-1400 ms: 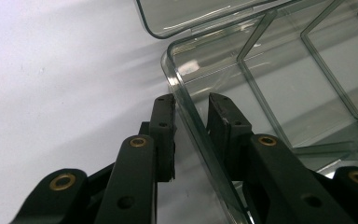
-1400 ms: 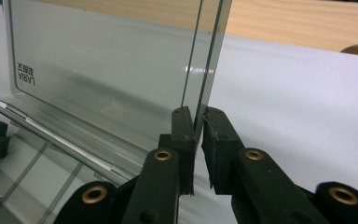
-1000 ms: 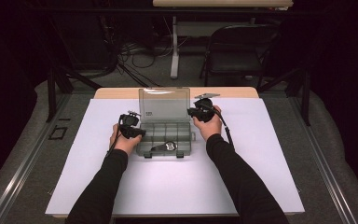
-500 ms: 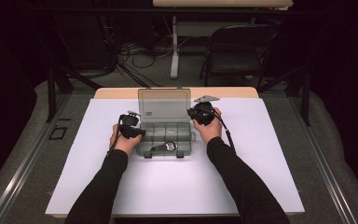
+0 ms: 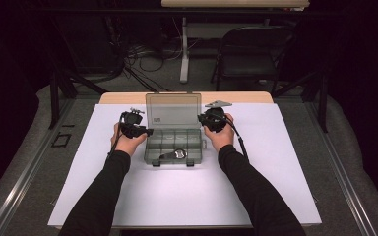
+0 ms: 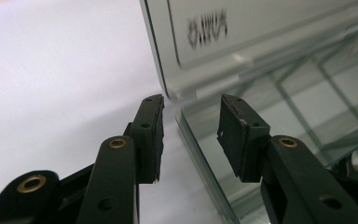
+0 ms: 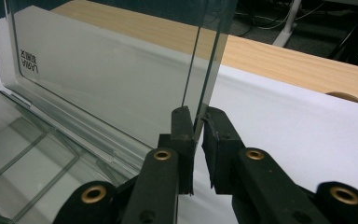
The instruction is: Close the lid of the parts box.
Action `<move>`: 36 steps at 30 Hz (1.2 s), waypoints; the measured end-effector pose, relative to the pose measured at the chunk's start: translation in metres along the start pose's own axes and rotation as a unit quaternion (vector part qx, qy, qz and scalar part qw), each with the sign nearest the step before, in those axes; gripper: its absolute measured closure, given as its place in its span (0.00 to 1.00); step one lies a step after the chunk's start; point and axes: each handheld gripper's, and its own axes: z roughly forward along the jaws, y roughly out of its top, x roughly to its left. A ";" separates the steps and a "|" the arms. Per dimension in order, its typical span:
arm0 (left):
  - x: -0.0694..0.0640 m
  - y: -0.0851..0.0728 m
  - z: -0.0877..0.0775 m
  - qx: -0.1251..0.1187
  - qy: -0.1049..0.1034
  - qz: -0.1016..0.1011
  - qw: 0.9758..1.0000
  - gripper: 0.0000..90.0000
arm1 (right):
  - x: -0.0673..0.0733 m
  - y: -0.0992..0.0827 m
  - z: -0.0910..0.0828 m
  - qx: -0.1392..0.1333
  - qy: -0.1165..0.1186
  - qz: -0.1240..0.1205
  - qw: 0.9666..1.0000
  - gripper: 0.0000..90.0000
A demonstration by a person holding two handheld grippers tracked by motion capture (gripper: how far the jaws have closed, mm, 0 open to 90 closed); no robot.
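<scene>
A clear plastic compartment box (image 5: 173, 142) stands mid-table with its lid (image 5: 173, 110) raised upright. A metal watch-like piece (image 5: 178, 154) lies in a front compartment. My right gripper (image 5: 210, 119) is at the lid's right edge, and in the right gripper view it (image 7: 198, 119) is shut on the lid (image 7: 121, 79). My left gripper (image 5: 139, 130) is at the box's left side near the hinge. Its jaws have just been opening; in the left gripper view it (image 6: 191, 112) stands open astride the box's side wall (image 6: 200, 154), the pads clear of it.
White paper (image 5: 187, 196) covers the wooden table (image 5: 246, 97). A black chair (image 5: 248, 54), a table leg and cables stand on the floor beyond the far edge. A metal rail (image 5: 24, 172) runs along the left.
The left gripper has lifted slightly and shifted toward the hinge end of the box's left wall, with its jaws wider apart. The right gripper and the lid have kept still.
</scene>
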 end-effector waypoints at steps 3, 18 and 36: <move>0.002 0.013 -0.010 -0.014 0.014 0.009 1.000 0.67 | 0.000 0.000 0.000 -0.001 -0.001 0.000 1.000 0.92; 0.014 0.055 -0.024 -0.069 0.037 -0.006 0.997 0.68 | 0.001 -0.002 0.000 -0.006 -0.003 0.000 1.000 0.92; 0.013 0.068 -0.009 -0.071 0.043 -0.050 0.995 0.86 | 0.000 -0.002 0.000 -0.009 -0.002 0.003 1.000 0.92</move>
